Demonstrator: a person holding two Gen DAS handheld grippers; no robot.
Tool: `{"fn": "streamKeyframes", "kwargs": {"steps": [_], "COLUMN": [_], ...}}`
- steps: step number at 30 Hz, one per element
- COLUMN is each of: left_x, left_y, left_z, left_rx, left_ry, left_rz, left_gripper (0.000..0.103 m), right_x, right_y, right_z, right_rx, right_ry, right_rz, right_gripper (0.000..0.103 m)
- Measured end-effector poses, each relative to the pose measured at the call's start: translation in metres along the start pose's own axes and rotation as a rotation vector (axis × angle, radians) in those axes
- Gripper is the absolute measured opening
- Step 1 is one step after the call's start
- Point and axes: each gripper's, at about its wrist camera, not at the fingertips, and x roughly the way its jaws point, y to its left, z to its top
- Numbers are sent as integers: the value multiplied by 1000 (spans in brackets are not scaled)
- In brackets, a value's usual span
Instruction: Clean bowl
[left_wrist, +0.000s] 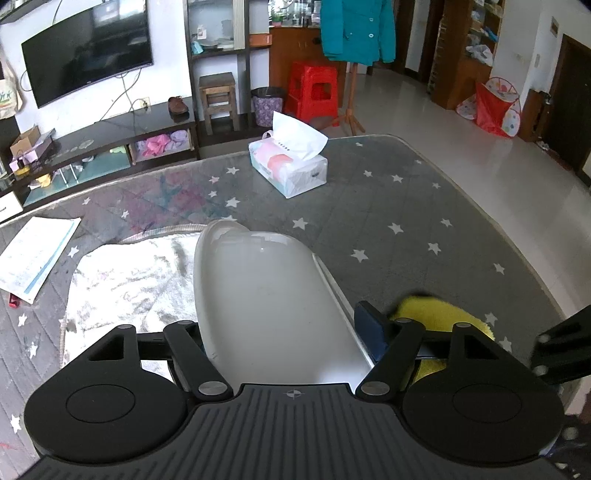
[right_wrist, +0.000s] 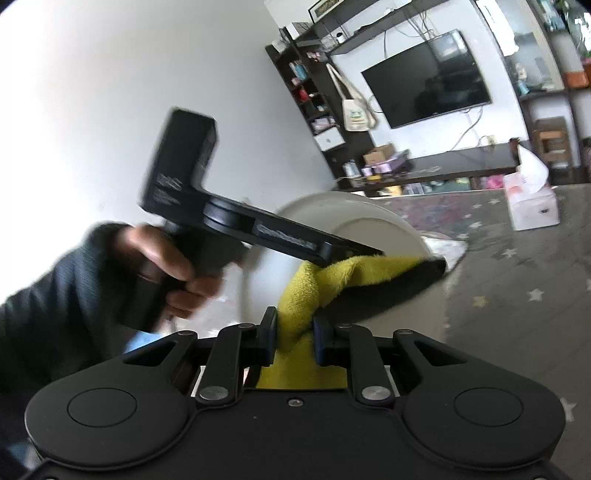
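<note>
Living room behind you, TV (left_wrist: 86, 51) on the wall, and that grey star-patterned table cover (left_wrist: 406, 206) is your work surface, tissue box (left_wrist: 290, 168) sitting well back out of the way. Your left gripper (left_wrist: 279, 328) has the white bowl (left_wrist: 266, 295) clamped between its fingers, jaws spread wide across the bowl's body, and you've got it lifted and tipped on edge over the white towel (left_wrist: 129, 280). That tilt makes sense: it turns a face of the bowl toward your other hand. And there it is, your right gripper (right_wrist: 293, 338) pinching the yellow cloth (right_wrist: 325, 280) tight, a bunched fold caught between the pads with the loose end flopping forward against the bowl's side. From the right wrist view the cloth looks to be touching the bowl just under the left gripper's finger, though motion blur makes the exact contact hard to call. You're mid-wipe, by my read; plenty of bowl surface left to cover.
</note>
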Motion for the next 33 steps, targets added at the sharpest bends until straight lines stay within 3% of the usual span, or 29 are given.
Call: {"fn": "streamKeyframes", "kwargs": {"steps": [5,18,33], "left_x": [1,1,-2], "left_y": [2,3,-3], "left_z": [5,2,-1], "left_rx": [0,35,79], "left_ry": [2,-17,-23], "left_rz": [1,-13,-16], "left_gripper": [73,74,74], "right_x": [-12,-14,36], "right_y": [9,-19,-77], "right_z": [7,10,14], "right_rx": [-32,16,143], "right_ry": [-39,-68,3], "right_rz": [12,-98,-120], "right_gripper": [21,21,21]}}
